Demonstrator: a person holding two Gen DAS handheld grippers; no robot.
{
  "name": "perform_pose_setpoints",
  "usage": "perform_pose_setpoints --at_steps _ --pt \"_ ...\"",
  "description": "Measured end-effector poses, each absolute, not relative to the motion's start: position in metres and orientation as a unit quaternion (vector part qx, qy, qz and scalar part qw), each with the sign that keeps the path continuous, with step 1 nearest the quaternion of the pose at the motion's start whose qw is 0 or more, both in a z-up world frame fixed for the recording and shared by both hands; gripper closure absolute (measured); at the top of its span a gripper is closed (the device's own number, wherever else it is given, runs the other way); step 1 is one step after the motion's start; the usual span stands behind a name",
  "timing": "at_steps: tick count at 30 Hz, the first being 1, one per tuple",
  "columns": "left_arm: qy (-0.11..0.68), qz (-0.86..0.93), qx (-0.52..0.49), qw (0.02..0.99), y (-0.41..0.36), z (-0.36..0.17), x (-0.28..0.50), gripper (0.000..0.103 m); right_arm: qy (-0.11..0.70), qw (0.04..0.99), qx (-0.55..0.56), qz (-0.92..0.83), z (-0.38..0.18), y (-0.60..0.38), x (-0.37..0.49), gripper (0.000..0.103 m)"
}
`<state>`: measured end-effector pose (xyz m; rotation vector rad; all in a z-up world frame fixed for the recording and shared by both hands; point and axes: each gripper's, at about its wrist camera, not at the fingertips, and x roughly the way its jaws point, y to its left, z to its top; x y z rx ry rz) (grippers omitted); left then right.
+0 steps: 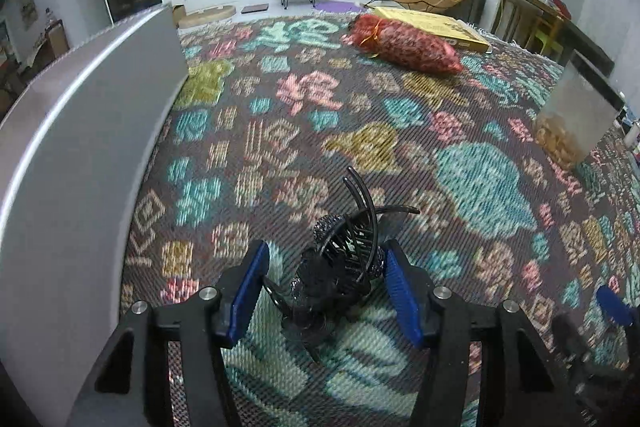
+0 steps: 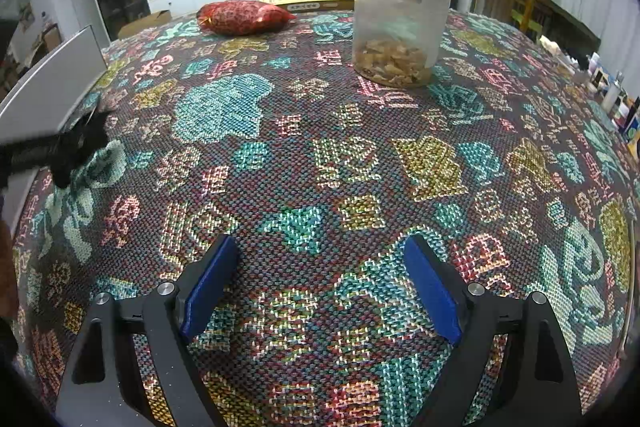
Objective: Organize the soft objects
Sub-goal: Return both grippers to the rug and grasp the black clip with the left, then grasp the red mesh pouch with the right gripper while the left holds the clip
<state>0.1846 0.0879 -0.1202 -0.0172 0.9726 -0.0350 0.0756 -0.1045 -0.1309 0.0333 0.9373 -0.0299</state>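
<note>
Clip [image 1: 340, 267] sits near, on the cloth [image 1: 360, 115], between the 2 pads of my left gripper [image 1: 326, 291], jaws apart. I think it is light, stiff, spiky; grab its thick middle. My right gripper [image 2: 320, 291] gapes, holding nothing.
</note>
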Motion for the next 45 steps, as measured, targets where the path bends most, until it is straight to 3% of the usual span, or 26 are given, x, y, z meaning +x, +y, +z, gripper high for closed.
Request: perform_pose_setpoints --at_steps 1,3,9,16,25,26,27,29,35,40,45 --pt "0.473 -0.022 -0.008 0.88 0.09 -0.126 0.185 0.038 0.452 0.892 0.016 -0.014 -0.131 -0.104 0.075 0.015" --pt "0.463 -0.019 0.019 0.886 0.087 -0.131 0.185 0.014 0.452 0.892 0.016 -0.015 -0.131 -0.104 0.076 0.015" --pt "0.458 -0.008 0.01 0.889 0.095 -0.139 0.186 0.0 0.439 0.895 0.043 0.067 -0.107 -0.101 0.103 0.016" --pt "0.458 -0.006 0.002 0.889 0.097 -0.141 0.186 0.0 0.407 0.906 -0.032 0.108 -0.055 -0.061 0.248 0.016" --pt "0.457 -0.004 0.001 0.889 0.098 -0.14 0.188 0.0 0.476 0.861 -0.154 0.093 -0.12 -0.002 0.387 0.019" --pt "0.457 -0.004 0.001 0.889 0.098 -0.14 0.188 0.0 0.486 0.855 -0.155 0.09 -0.127 -0.002 0.391 0.034" --pt "0.457 -0.004 0.001 0.889 0.098 -0.14 0.188 0.0 0.488 0.856 -0.153 0.074 -0.13 -0.004 0.392 0.065" --pt "0.457 -0.004 0.001 0.889 0.098 -0.14 0.188 0.0 0.483 0.867 -0.095 0.069 -0.119 -0.017 0.385 0.081" --pt "0.457 -0.004 0.001 0.889 0.097 -0.14 0.187 0.0 0.426 0.894 0.089 0.101 -0.025 -0.073 0.332 0.083" --pt "0.457 -0.003 0.0 0.89 0.097 -0.14 0.187 0.0 0.387 0.912 0.124 0.056 0.058 -0.156 0.285 0.081" --pt "0.457 -0.003 0.0 0.89 0.098 -0.141 0.187 0.0 0.412 0.904 0.093 -0.063 0.047 -0.252 0.244 0.08"
